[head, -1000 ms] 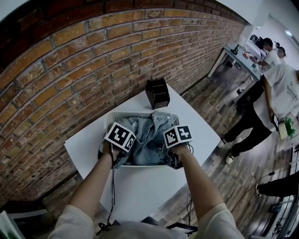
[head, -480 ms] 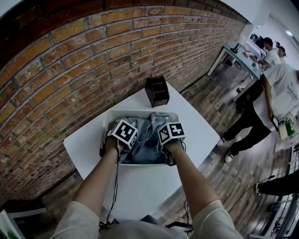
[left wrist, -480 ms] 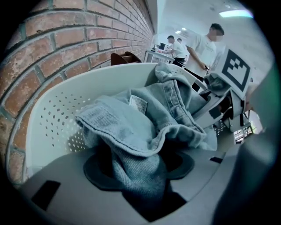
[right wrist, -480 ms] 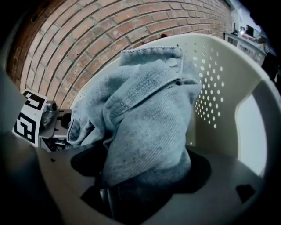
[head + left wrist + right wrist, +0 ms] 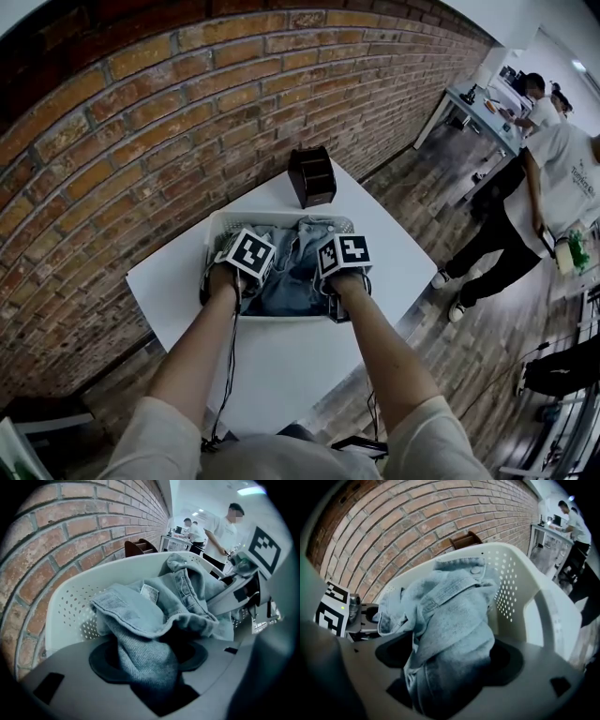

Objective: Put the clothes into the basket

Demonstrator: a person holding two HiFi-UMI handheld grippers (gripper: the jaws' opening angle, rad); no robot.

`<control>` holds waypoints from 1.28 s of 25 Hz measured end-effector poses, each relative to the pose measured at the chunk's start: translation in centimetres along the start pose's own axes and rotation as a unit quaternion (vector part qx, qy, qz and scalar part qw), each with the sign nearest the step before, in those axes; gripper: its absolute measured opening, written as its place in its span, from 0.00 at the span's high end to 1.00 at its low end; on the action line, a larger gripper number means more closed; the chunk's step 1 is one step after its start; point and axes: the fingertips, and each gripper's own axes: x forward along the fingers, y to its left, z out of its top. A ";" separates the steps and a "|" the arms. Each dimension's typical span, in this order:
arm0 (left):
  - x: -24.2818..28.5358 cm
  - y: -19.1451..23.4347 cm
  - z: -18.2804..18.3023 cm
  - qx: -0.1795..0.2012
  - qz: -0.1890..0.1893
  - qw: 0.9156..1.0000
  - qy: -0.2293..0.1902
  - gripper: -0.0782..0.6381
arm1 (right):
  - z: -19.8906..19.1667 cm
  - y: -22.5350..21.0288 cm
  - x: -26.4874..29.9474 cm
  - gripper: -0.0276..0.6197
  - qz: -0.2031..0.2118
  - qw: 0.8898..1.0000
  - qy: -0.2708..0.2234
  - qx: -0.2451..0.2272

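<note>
A white perforated basket (image 5: pixel 217 219) stands on the white table (image 5: pixel 281 366). A light blue denim garment (image 5: pixel 292 274) lies bunched inside it. My left gripper (image 5: pixel 246 269) is at the basket's left side and is shut on a fold of the denim (image 5: pixel 145 658). My right gripper (image 5: pixel 339 269) is at the basket's right side, with a thick wad of the same denim (image 5: pixel 450 634) filling the space between its jaws, which have been easing apart. In the left gripper view the basket wall (image 5: pixel 70 606) curves behind the cloth. The right gripper view shows the basket's holed wall (image 5: pixel 511 588) at the right.
A dark wooden organiser box (image 5: pixel 312 176) sits at the table's far edge against the brick wall (image 5: pixel 141 122). People (image 5: pixel 553 169) stand at desks to the right, on the wooden floor (image 5: pixel 459 337). The table's right corner lies close to the basket.
Both grippers have moved forward over the basket and drawn a little closer together. The denim has sunk lower into the basket.
</note>
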 end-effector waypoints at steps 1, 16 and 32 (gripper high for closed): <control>-0.5 0.0 0.1 0.000 0.006 1.000 -0.003 0.56 | 0.3 0.2 -0.5 0.26 -0.001 1.000 -0.006 -0.002; -7.9 0.8 1.7 -0.027 0.057 0.989 -0.131 0.56 | 2.0 2.4 -6.8 0.28 -0.050 0.987 -0.111 -0.103; -19.6 -2.3 5.6 -0.001 0.109 0.921 -0.374 0.84 | 4.3 8.6 -13.5 0.68 -0.055 0.940 -0.295 -0.162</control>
